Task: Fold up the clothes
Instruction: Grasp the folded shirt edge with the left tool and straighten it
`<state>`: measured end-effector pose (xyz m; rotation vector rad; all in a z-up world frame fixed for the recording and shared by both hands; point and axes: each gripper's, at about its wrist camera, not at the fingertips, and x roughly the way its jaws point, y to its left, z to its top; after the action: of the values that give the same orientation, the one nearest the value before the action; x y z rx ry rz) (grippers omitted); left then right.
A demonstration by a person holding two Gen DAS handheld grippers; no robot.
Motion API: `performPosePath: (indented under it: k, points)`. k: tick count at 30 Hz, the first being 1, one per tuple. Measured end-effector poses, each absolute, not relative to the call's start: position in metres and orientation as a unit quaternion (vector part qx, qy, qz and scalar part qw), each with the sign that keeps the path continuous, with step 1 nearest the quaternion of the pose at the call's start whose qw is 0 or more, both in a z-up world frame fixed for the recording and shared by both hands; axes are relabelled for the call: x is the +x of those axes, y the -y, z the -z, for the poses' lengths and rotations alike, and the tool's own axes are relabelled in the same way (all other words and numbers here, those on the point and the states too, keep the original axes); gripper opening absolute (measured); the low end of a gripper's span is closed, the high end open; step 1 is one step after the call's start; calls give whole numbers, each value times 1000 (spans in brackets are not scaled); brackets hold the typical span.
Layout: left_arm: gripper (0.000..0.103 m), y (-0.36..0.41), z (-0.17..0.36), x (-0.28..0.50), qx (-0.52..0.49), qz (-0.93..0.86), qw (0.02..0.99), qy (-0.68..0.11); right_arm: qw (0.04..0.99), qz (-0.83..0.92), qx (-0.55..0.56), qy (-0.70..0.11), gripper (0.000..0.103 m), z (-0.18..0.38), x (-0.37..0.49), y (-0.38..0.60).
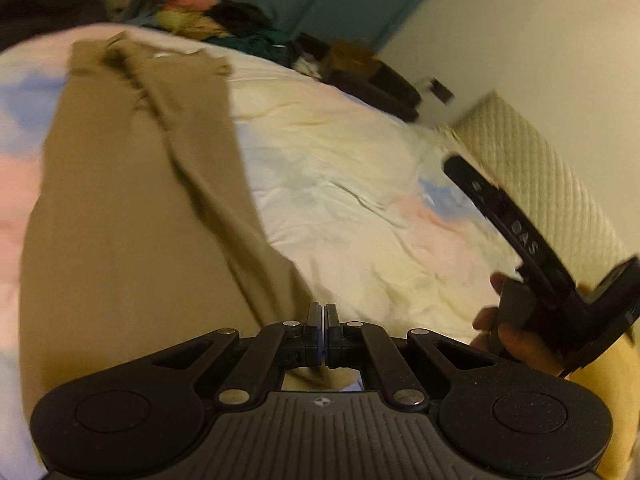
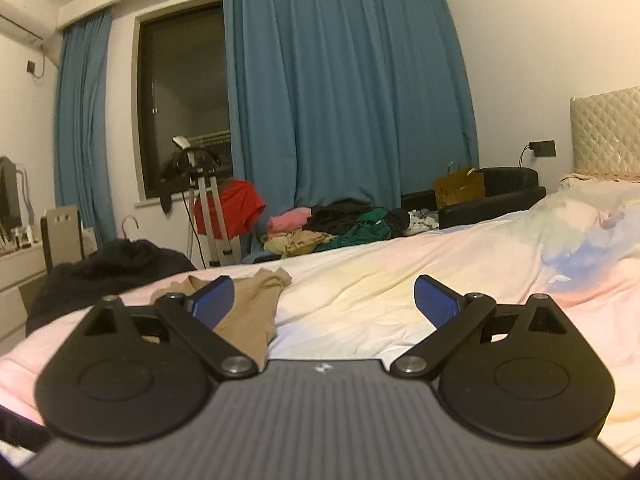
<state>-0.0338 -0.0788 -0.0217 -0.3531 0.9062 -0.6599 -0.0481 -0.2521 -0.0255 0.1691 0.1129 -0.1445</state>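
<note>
A tan garment [image 1: 132,220] lies stretched lengthways over the pastel bedsheet [image 1: 360,208], its near end drawn up to my left gripper [image 1: 323,320]. That gripper is shut on the tan fabric, which also shows beneath the closed jaws. In the right wrist view the same tan garment [image 2: 256,304] lies left of centre, partly behind the left blue pad [image 2: 212,300]. My right gripper [image 2: 324,300] stands open above the sheet with nothing between its fingers. A hand [image 1: 516,340] holds it at the right of the left wrist view, apart from the garment.
A heap of mixed clothes [image 2: 332,224] lies beyond the far bed edge, below the blue curtain [image 2: 344,100]. A black garment pile [image 2: 112,268] sits at the bed's left corner. A quilted headboard [image 2: 604,132] stands at the right, and a red garment [image 2: 228,208] hangs on a stand.
</note>
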Motion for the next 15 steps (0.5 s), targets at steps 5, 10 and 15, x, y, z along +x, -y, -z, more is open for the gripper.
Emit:
performPosePath:
  k: [5,10,15]
  points:
    - [2,49,39,-25,-216,293,814,-452,989,69,111,-67,98,26,-46,255]
    - [36,65,46,-11,-222,295,798,-477,986,56,145,-61,98,19,-63,260]
    - [69,110,54,4,-186,303,788,-503,984,51,167,-44,98,21,-92,261]
